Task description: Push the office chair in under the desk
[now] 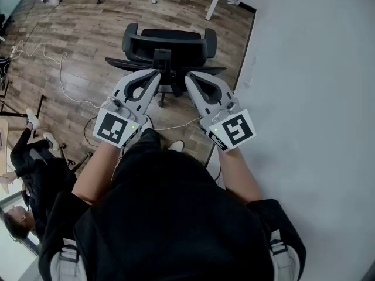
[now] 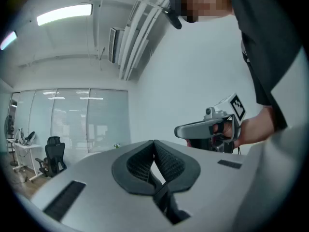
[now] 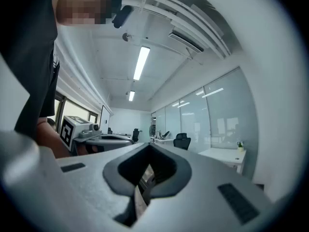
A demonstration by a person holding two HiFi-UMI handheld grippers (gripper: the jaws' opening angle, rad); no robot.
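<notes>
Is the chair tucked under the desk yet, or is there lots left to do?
Not yet. Nothing looks done: the office chair stands out on the wood floor, short of the white desk legs. In hand: left gripper and right gripper, both shut and empty, are held behind its backrest. Left: the whole push.

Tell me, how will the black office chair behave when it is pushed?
The office chair will probably roll easily: the wooden floor under its base looks smooth. Pushed high on the backrest, it might swivel or tilt rather than travel straight.
</notes>
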